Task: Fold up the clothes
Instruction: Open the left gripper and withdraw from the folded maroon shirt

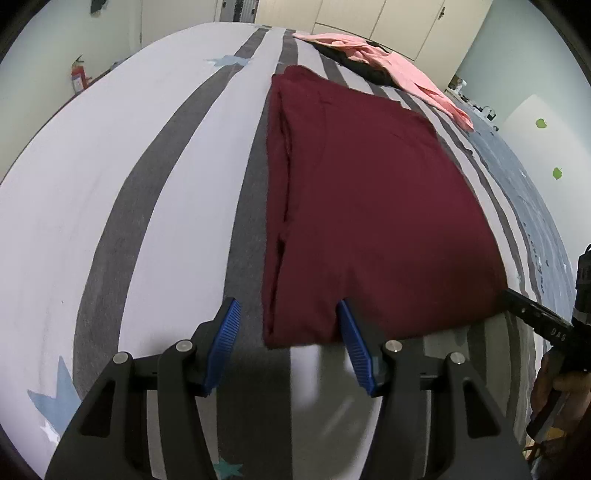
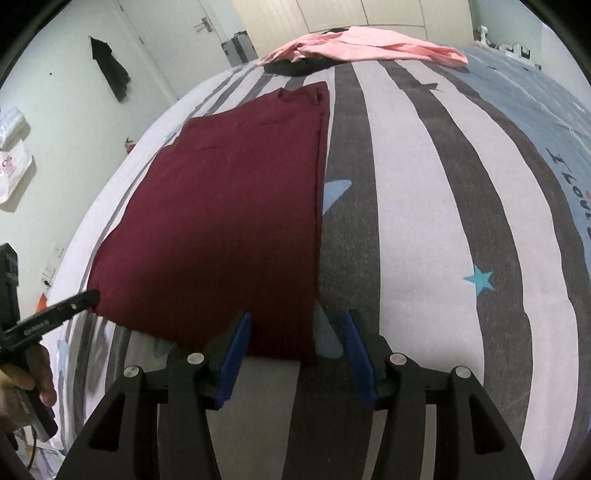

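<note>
A dark red garment (image 1: 369,192) (image 2: 236,206) lies folded into a long flat rectangle on the striped bed sheet (image 1: 147,184) (image 2: 424,221). My left gripper (image 1: 287,302) is open over the garment's near left corner, which lies loose between the blue pads. My right gripper (image 2: 295,314) is open the same way over the near right corner. Neither pair of pads presses the cloth. One of the right gripper's fingers (image 1: 532,312) shows at the left wrist view's right edge. One of the left gripper's fingers (image 2: 74,301), held by a hand, reaches the cloth's left corner in the right wrist view.
A pink garment (image 1: 399,70) (image 2: 369,46) lies over a black one (image 1: 365,70) (image 2: 299,66) at the bed's far end. Beyond stand a wardrobe (image 1: 388,22), a door (image 2: 177,29) and a suitcase (image 2: 238,50). A fire extinguisher (image 1: 77,77) stands by the left wall.
</note>
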